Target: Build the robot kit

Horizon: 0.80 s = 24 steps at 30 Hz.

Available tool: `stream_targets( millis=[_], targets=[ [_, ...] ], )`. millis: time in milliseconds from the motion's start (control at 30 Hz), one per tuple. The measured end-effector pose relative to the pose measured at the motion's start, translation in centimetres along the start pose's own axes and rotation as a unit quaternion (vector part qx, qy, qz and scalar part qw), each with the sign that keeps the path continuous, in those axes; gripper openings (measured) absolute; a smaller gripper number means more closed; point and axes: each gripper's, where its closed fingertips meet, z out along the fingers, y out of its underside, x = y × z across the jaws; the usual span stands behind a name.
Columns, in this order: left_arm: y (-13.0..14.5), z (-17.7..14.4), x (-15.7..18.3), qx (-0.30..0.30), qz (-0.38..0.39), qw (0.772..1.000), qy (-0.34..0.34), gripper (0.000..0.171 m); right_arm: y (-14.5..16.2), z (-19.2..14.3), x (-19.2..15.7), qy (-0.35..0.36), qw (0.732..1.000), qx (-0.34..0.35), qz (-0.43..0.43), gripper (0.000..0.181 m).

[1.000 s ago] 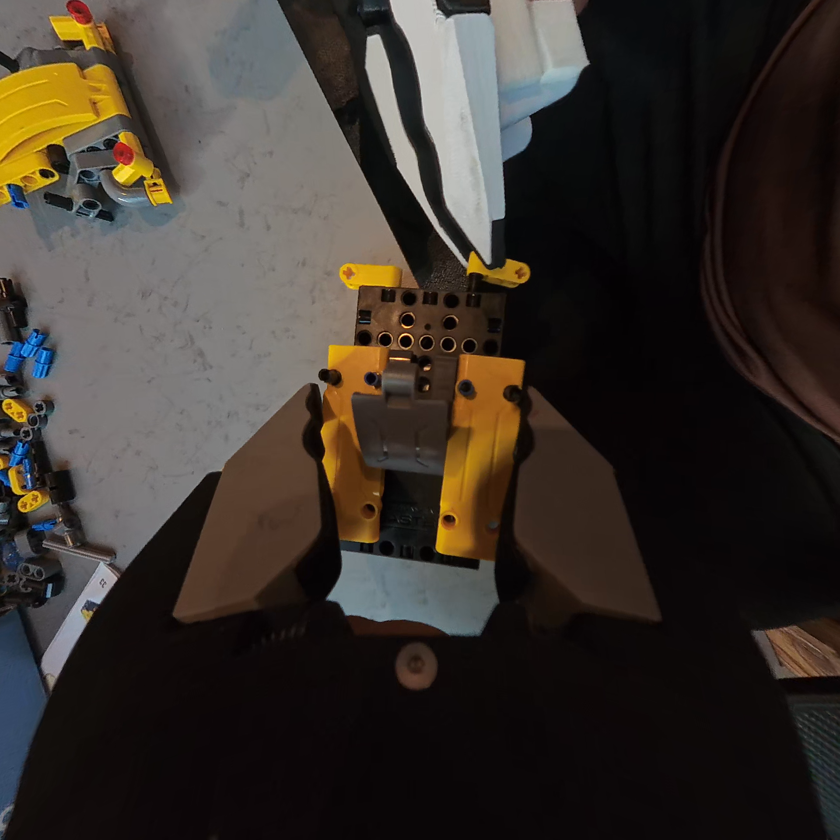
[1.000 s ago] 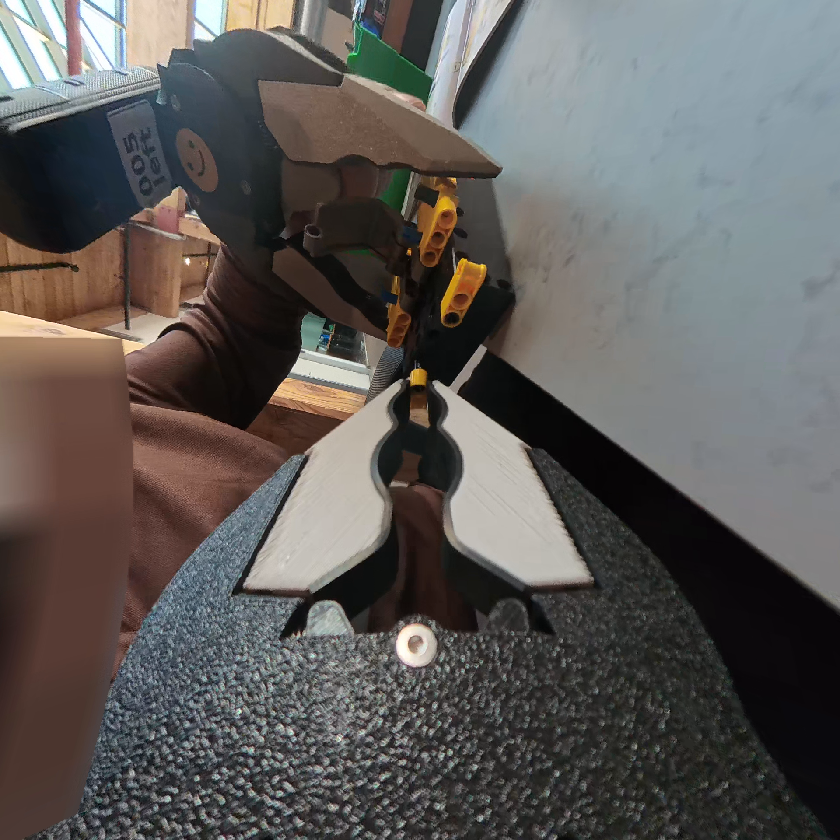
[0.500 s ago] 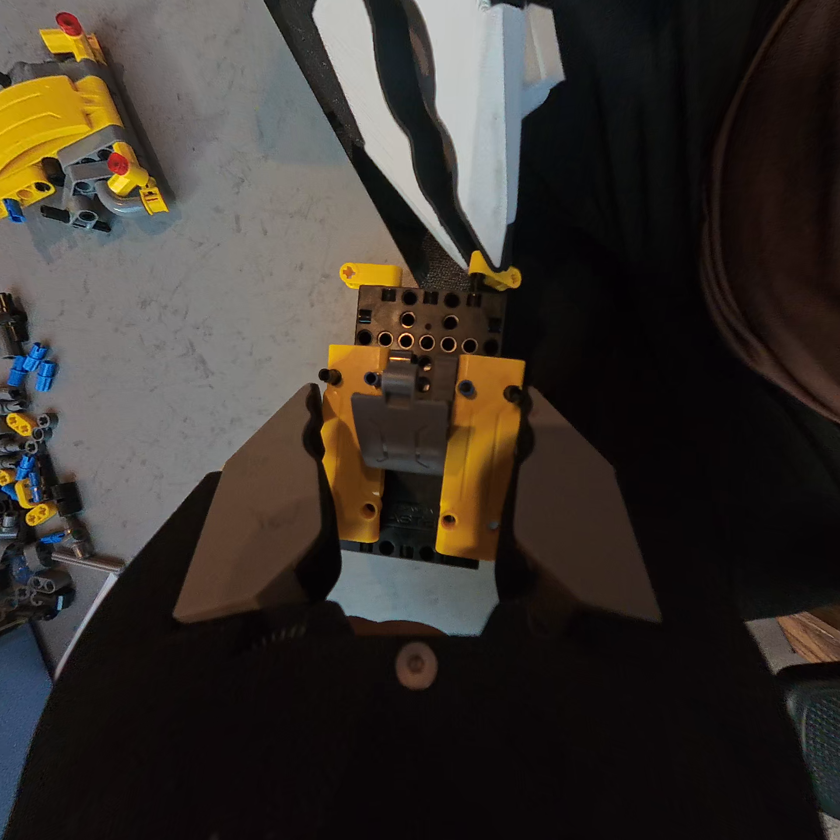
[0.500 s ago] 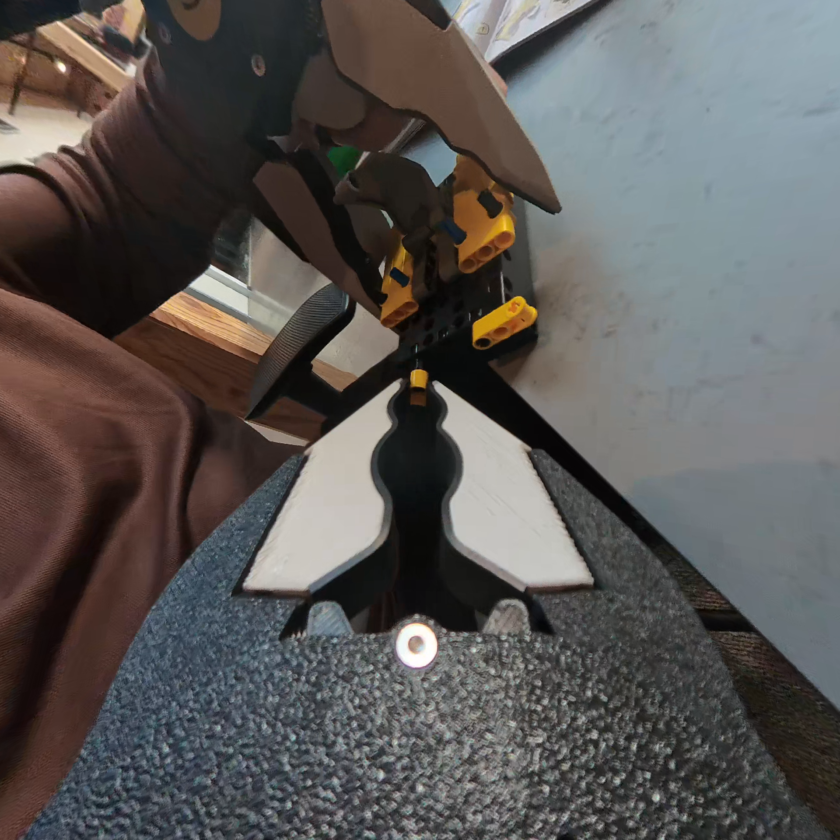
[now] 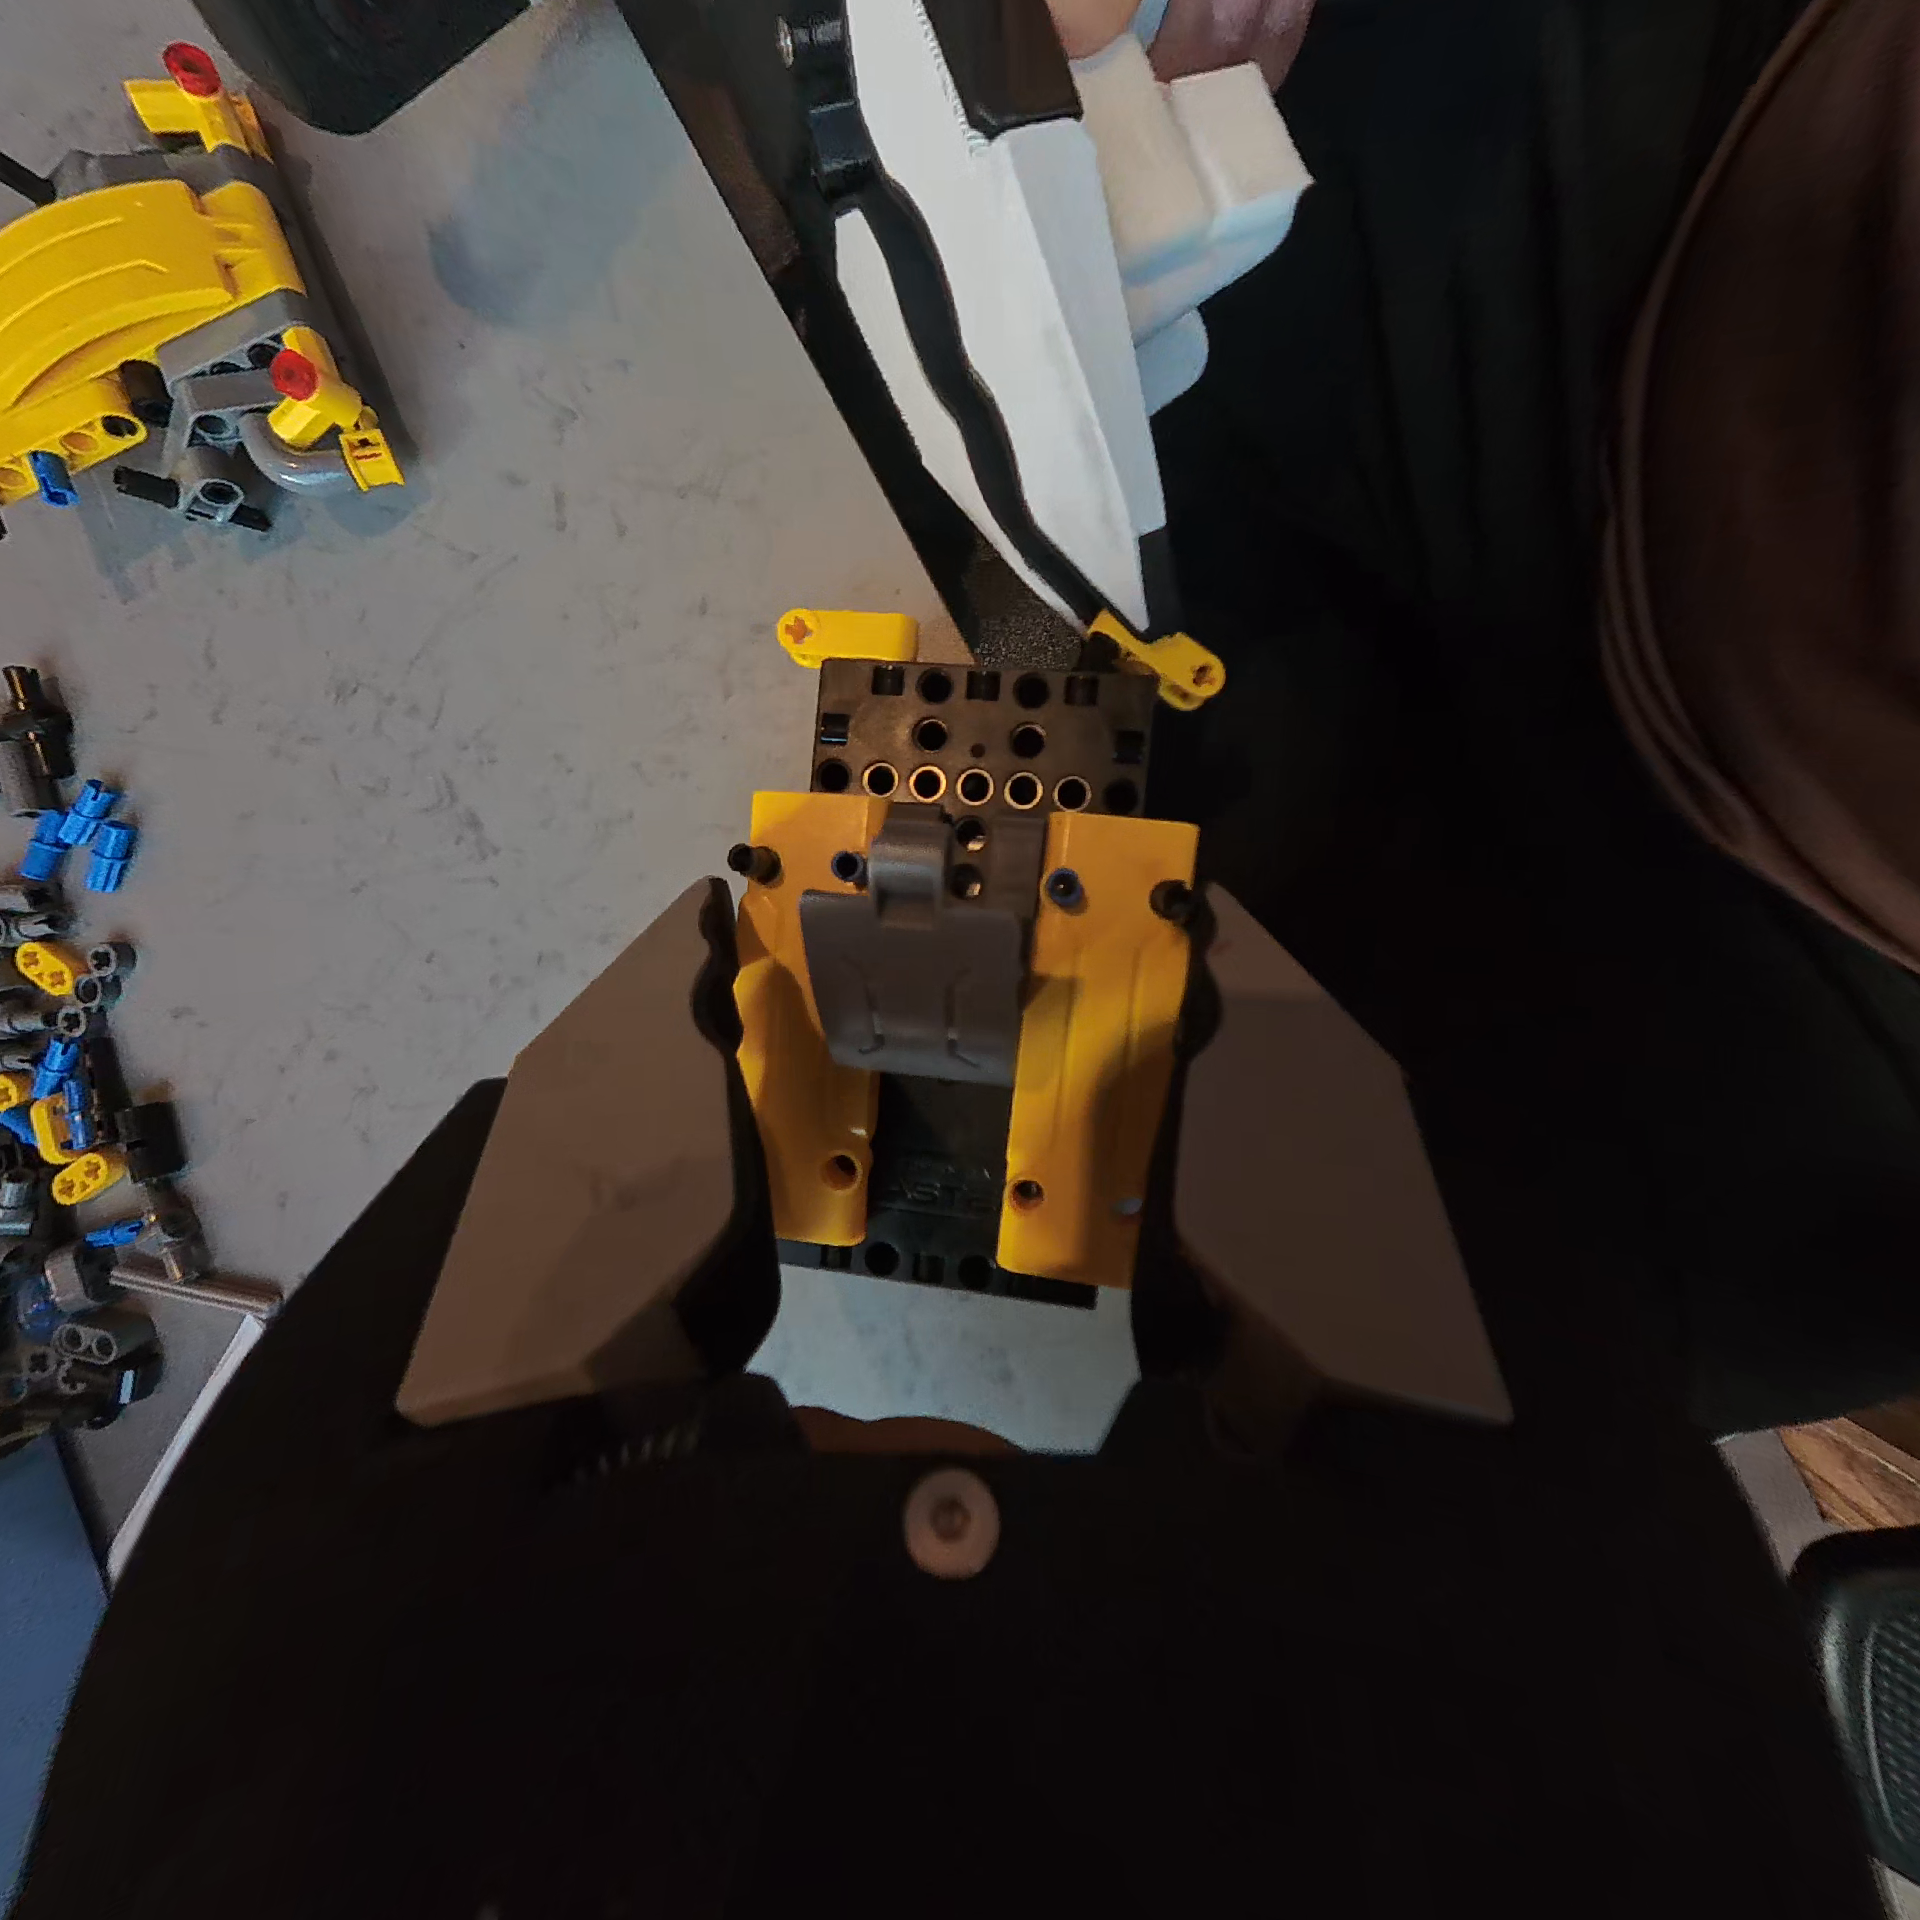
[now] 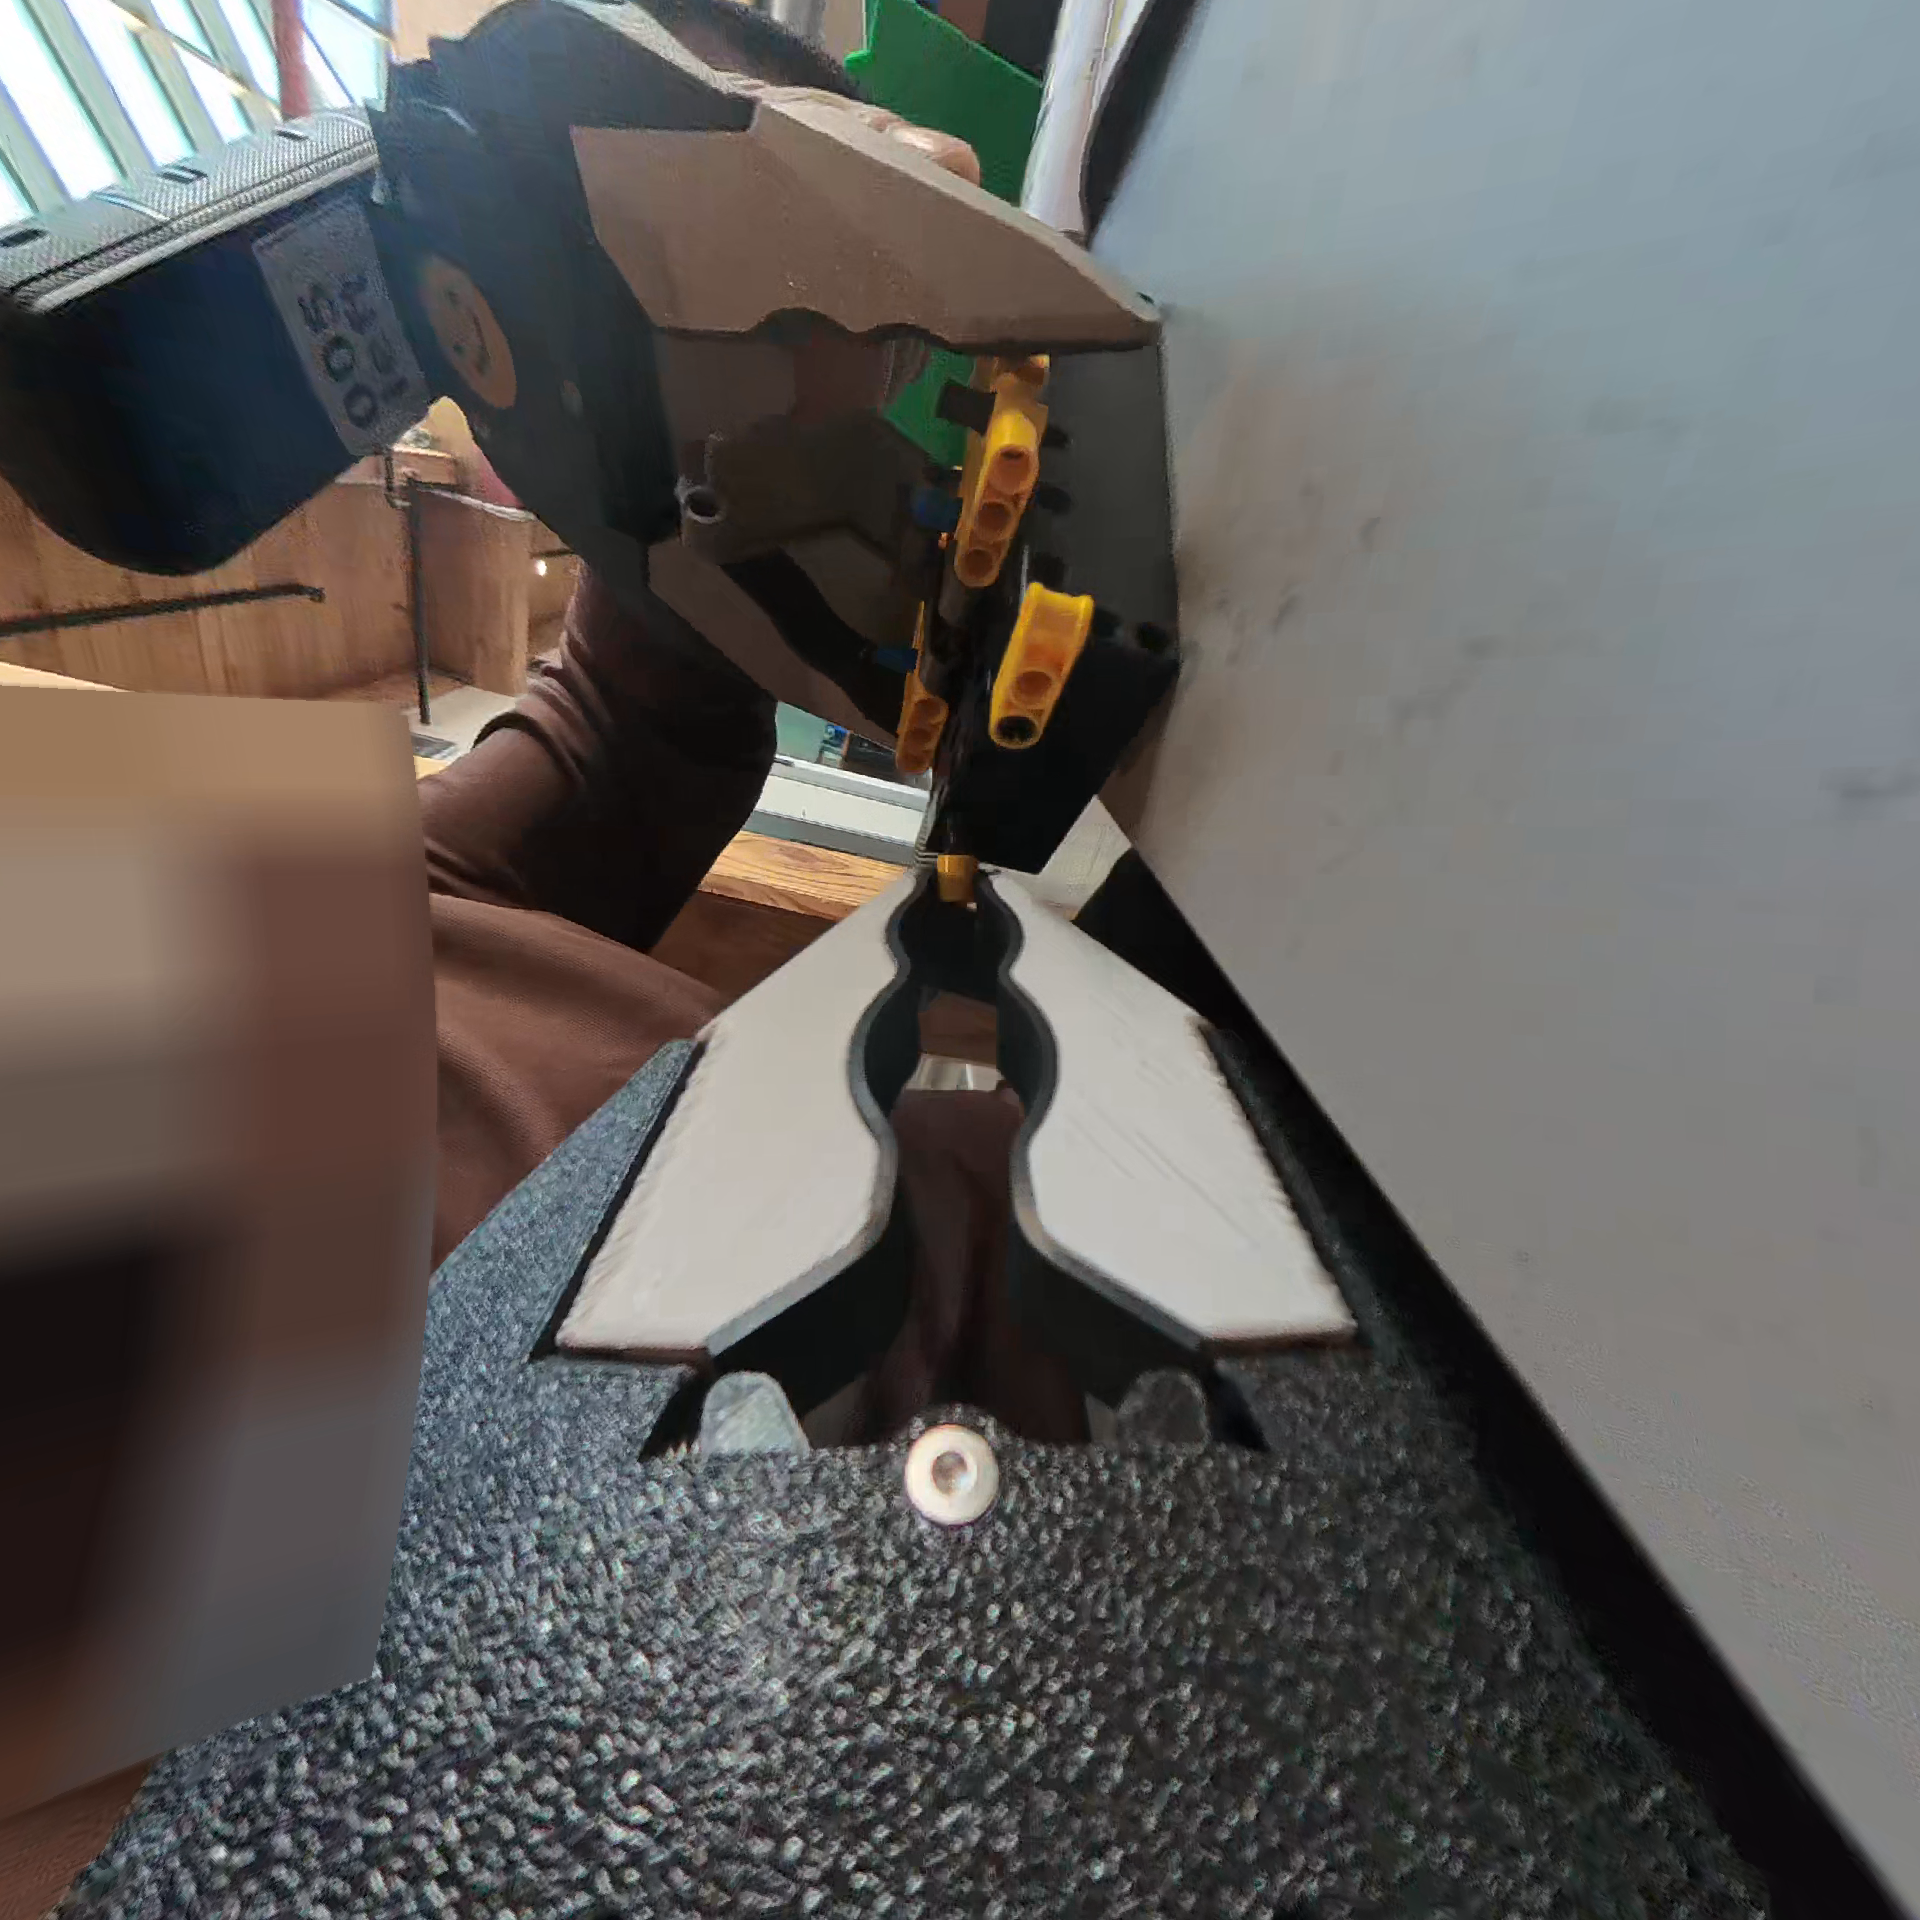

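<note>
Left wrist view: my left gripper (image 5: pixel 961 1049) is clamped on a black-and-yellow brick assembly (image 5: pixel 971 997), one finger on each yellow side panel. The lower end of the assembly is cut off behind the gripper body, and the area right of it is too dark to read. The assembly hangs over the edge of the grey table (image 5: pixel 499 727). My right gripper (image 5: pixel 1117 613) comes in from above with its white fingers pinched together on a small yellow connector (image 5: pixel 1169 665) at the assembly's far right corner; the fingertips cover the joint, so I cannot tell how far it is seated. A matching connector (image 5: pixel 847 634) sits at the far left corner. A yellow model (image 5: pixel 135 332) and loose small parts (image 5: pixel 73 1049) lie on the table, partly cut off at the left edge.

Right wrist view: only the tip of the connector (image 6: pixel 953 873) shows between my fingers.

Compared with half a second ago, the connector now angles outward, and the right gripper has swung back to a flatter view along the table.
</note>
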Motion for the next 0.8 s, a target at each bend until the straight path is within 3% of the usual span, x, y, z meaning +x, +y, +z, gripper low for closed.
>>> stream_targets(
  millis=[300,367,533,633,700,800],
  targets=[
    [-0.4,0.2,-0.3,0.014,-0.018,1.0,-0.021,0.085,-0.8,-2.9,-1.4,0.062,0.995,0.007,-0.077,0.003],
    [-0.3,-0.2,-0.3,0.021,-0.032,0.999,-0.033,0.094,-0.4,-3.2,-1.5,0.062,0.995,0.009,-0.074,0.003],
    [-1.1,-4.7,-0.7,0.078,-0.071,0.989,-0.108,0.094,0.4,-3.1,-2.8,0.064,0.994,-0.004,-0.094,0.003],
    [-4.8,-6.6,1.7,0.117,-0.027,0.983,-0.14,0.08,0.6,-2.7,-3.9,0.046,0.994,-0.01,-0.098,0.003],
    [-7.2,-5.9,3.0,0.106,0.027,0.979,-0.172,0.067,0.8,-2.3,-4.7,0.03,0.994,-0.015,-0.101,0.004],
    [-8.5,-3.7,4.0,0.082,0.07,0.977,-0.185,0.054,1.1,-1.8,-5.8,0.012,0.994,-0.022,-0.102,0.004]
  ],
)
